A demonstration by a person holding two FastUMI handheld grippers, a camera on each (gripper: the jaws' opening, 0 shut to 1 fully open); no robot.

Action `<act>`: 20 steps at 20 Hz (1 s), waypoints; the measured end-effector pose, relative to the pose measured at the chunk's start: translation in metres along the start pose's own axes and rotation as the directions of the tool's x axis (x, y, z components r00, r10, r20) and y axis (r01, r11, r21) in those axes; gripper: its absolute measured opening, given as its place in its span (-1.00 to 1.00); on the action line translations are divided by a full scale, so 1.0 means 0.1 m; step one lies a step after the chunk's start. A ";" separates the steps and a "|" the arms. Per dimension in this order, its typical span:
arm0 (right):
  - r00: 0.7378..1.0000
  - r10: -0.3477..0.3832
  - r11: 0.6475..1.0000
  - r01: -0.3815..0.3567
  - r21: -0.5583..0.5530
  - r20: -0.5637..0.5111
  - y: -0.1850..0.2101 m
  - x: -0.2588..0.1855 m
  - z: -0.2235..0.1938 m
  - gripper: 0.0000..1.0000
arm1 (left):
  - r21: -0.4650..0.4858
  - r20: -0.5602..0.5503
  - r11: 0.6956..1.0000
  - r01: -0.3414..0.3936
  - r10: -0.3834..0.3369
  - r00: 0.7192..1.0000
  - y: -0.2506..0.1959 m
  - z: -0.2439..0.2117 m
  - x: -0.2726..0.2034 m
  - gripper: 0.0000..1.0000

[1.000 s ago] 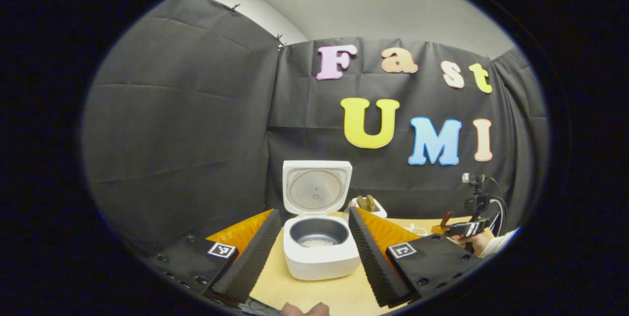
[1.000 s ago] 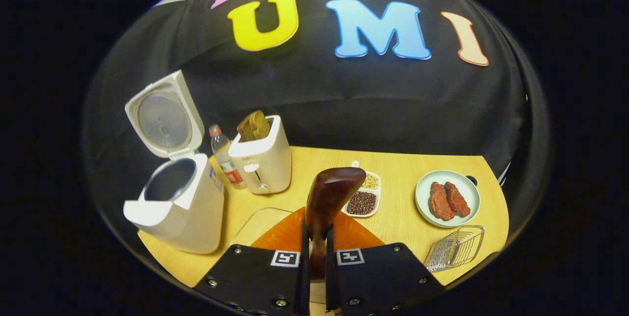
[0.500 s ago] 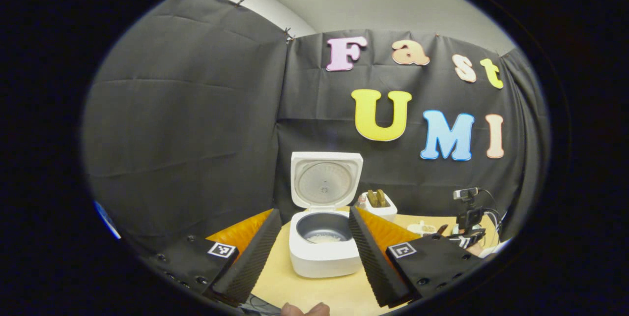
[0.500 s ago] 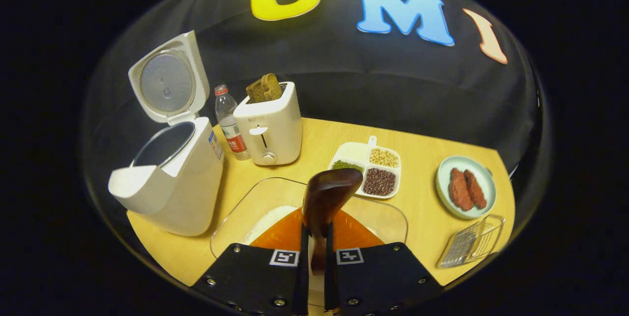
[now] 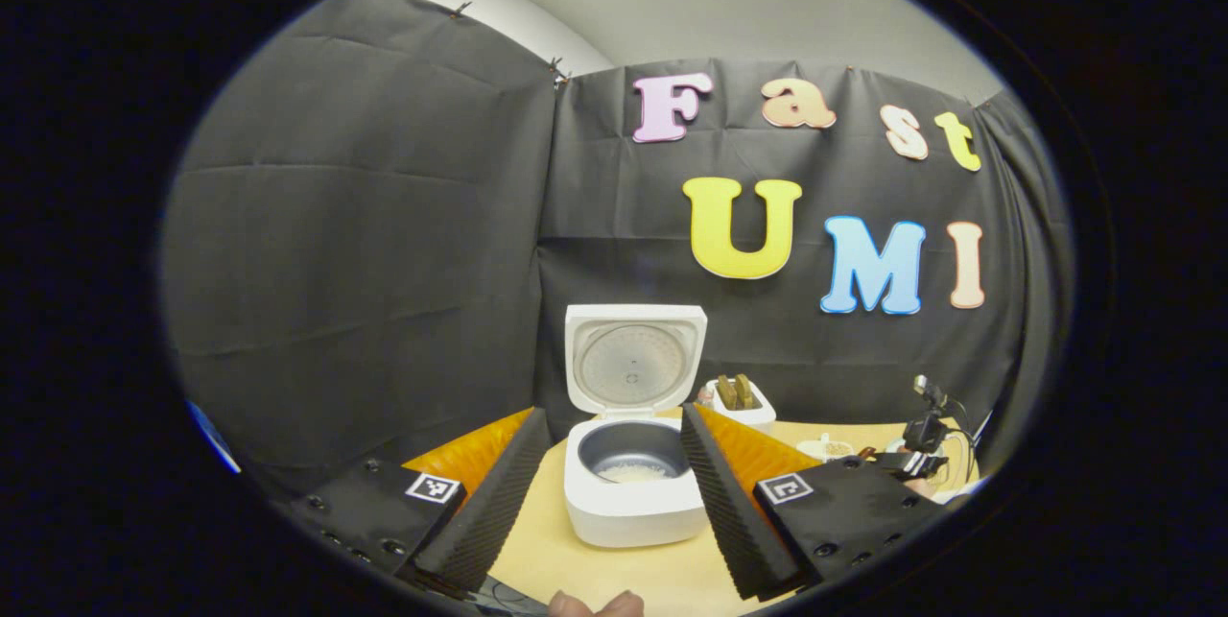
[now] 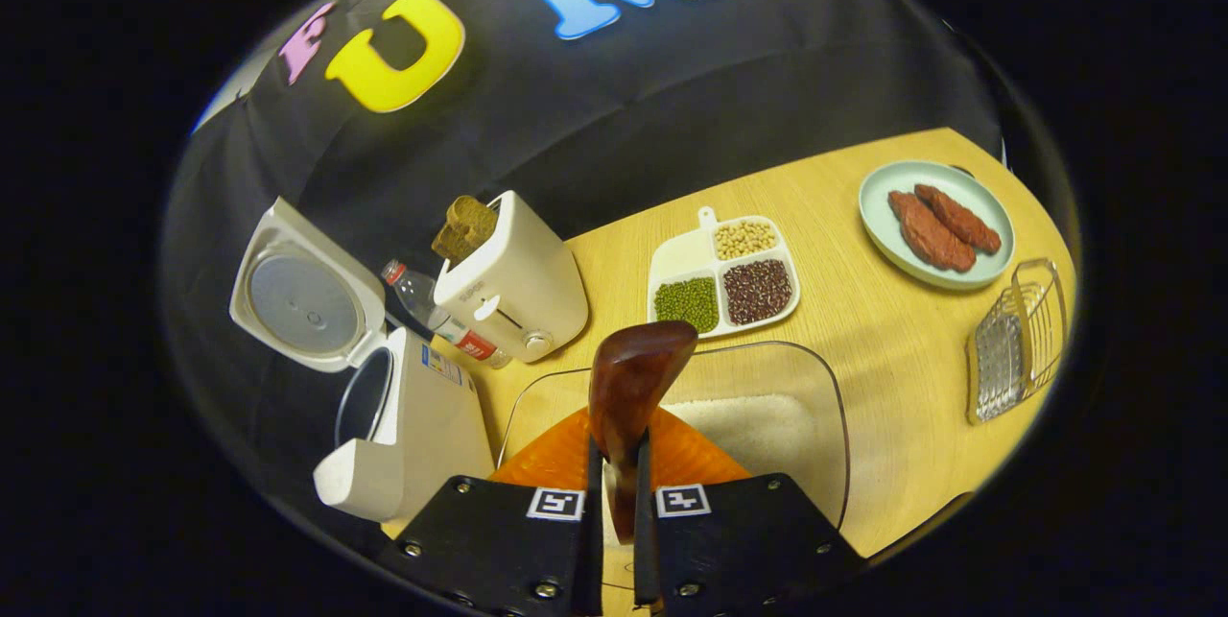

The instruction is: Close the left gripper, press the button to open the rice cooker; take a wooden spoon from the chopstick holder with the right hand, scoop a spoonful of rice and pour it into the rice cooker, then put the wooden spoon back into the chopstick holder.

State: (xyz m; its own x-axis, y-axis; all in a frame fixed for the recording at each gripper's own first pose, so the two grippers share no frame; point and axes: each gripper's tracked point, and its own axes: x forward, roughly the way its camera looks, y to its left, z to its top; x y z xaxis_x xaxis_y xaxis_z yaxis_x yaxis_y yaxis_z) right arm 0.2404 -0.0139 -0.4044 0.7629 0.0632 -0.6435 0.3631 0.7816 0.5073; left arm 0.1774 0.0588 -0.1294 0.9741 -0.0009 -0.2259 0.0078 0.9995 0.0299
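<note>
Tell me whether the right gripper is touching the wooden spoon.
Touching. In the right gripper view, the right gripper has both fingers pressed against the wooden spoon handle, with no gap.

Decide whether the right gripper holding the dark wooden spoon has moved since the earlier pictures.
Yes. The right gripper has tilted and advanced over the clear glass rice dish; the white toaster now sits farther left and tilted.

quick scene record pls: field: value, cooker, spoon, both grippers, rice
rice cooker: lid up, a little rice in the pot
wooden spoon: clamped in the right hand-held gripper, bowl end forward, above the clear tray
clear tray: white rice inside, in front of the toaster
left hand-held gripper: open, holding nothing, facing the cooker
divided dish: green, red and pale beans
plate: two pieces of meat
</note>
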 end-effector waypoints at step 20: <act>0.936 0.291 0.924 -0.329 0.195 0.200 1.25 -1.02 0.71 -0.75 | -0.011 0.063 1.000 -0.022 0.023 0.998 0.15 0.33 -0.31 0.89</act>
State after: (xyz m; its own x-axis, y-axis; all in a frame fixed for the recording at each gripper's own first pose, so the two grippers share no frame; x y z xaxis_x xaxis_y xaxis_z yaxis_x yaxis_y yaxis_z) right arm 0.2459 0.0330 -0.2340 0.9262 0.1622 -0.3403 0.1893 0.5805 0.7920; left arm 0.1545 0.0730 -0.0902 0.9863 0.0203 -0.1636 -0.0166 0.9996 0.0238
